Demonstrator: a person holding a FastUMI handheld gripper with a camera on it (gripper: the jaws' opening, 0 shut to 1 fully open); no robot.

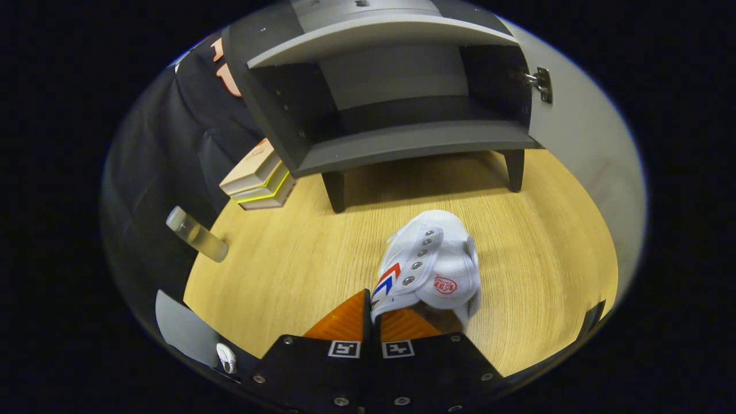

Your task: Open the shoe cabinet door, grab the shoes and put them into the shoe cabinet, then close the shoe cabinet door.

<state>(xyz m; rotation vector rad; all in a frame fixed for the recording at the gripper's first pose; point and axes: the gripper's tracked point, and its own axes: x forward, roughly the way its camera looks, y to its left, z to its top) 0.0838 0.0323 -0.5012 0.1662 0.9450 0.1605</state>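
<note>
Two fingers [345,323] of gripper [371,322] nearly together, clamped on collar edge of white shoe [428,267], held over wooden floor [287,264]. Far left, stacked boxes [259,178]; beyond, cabinet [391,98] with door [581,149] swung open right.

A light wood-grain desk [287,259] carries everything here. The dark grey shoe cabinet [402,144] stands on it on short legs, its door [581,144] swung open to the right and its shelves bare. Beside the cabinet's left foot lies a small stack of books [259,178], and a clear cylinder [197,234] lies nearer, by the desk's left rim.
</note>
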